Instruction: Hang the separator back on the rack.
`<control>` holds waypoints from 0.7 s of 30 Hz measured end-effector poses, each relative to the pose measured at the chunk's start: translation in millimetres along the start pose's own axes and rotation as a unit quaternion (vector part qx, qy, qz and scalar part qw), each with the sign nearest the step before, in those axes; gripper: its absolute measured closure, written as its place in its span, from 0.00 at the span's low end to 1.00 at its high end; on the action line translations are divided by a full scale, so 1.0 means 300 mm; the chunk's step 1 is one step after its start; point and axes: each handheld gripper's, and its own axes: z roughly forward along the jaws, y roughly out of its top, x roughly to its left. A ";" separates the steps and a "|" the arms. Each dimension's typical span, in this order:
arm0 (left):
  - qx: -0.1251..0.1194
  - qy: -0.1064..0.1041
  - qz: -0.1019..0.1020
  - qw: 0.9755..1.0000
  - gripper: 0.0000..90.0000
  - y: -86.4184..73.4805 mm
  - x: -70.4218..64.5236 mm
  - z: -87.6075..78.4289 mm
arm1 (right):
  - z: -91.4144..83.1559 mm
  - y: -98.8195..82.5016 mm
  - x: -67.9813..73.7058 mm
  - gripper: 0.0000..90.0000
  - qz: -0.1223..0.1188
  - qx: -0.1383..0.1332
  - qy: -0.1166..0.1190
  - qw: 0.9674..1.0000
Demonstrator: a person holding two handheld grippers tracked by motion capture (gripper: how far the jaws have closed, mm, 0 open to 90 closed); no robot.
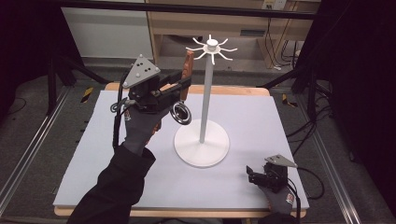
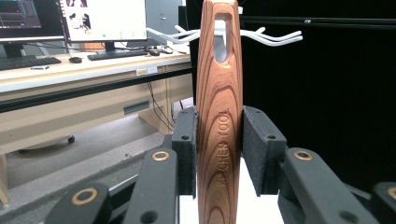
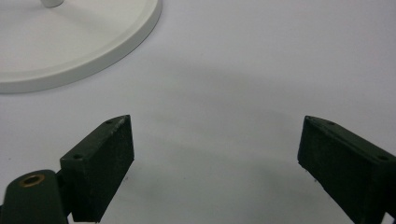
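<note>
My left gripper (image 1: 183, 85) is raised over the table's back left and is shut on a wooden-handled kitchen tool (image 1: 188, 65). The handle (image 2: 219, 116) stands upright between the pads (image 2: 187, 149). Its hanging slot is near the top, level with the white hooks (image 2: 275, 37) just behind it. The tool's round metal head (image 1: 180, 113) hangs below the hand. A white hook stand (image 1: 205, 93) rises from a round base (image 1: 201, 149) at the table's middle, its hooks (image 1: 211, 48) just right of the handle's top. My right gripper (image 1: 251, 173) rests low at the front right, open (image 3: 215, 158) with nothing between its jaws.
A pale mat (image 1: 261, 121) covers the tabletop. The stand's base rim (image 3: 70, 42) lies ahead and left of the right gripper. A desk with monitors and a keyboard (image 2: 121, 53) stands beyond the table, beside a black curtain (image 2: 327, 102).
</note>
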 end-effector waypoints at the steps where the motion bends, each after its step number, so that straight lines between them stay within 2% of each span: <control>1: 0.000 0.000 0.000 1.000 0.75 0.000 0.000 0.000 | 0.000 0.000 0.000 0.12 0.000 0.000 0.000 1.000; 11: 0.003 -0.001 0.008 1.000 0.75 0.007 -0.016 0.006 | 0.001 0.000 0.001 0.12 0.002 0.001 -0.002 1.000; 21: 0.013 0.003 0.005 1.000 0.75 0.005 -0.015 0.049 | 0.002 0.000 0.002 0.12 -0.001 0.000 -0.001 1.000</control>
